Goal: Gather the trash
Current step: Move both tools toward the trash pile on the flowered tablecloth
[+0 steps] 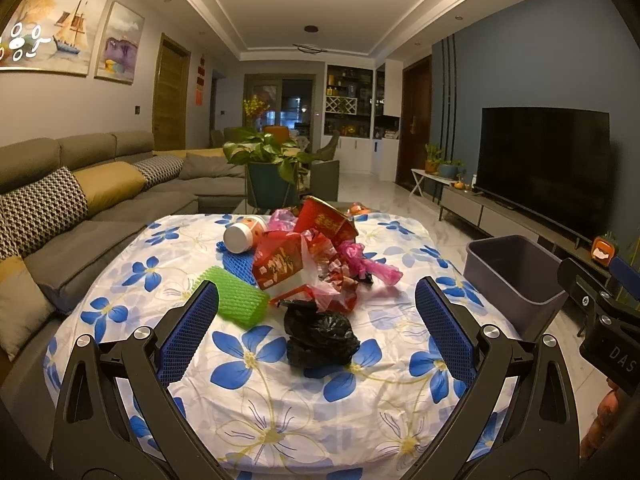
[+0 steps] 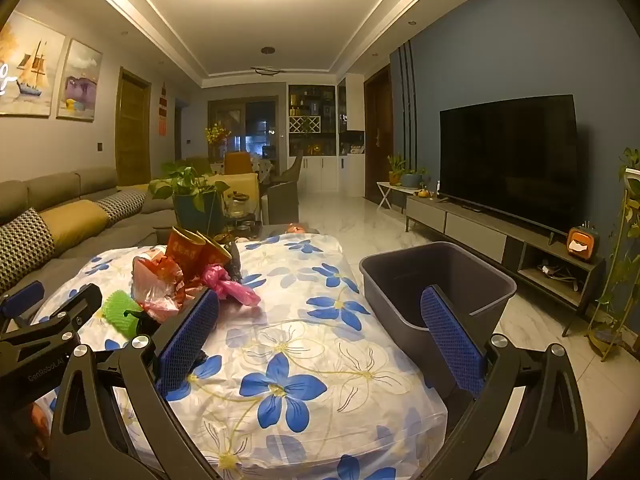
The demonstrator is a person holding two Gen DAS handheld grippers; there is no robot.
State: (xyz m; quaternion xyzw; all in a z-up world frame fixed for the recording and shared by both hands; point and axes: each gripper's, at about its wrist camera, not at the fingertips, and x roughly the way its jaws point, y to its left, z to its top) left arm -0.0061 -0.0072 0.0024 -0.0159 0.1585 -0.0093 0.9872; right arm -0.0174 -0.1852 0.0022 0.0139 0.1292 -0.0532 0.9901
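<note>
Here, left gripper (image 1: 316,320) spread wide over black bag (image 1: 320,338) at frame centre; right gripper (image 2: 320,328) wide too, empty, grey bin (image 2: 436,284) at right.

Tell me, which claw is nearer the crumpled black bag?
The left claw: the black bag lies right between its open fingers. The right claw hangs open off to the bag's right, towards the grey bin.
</note>
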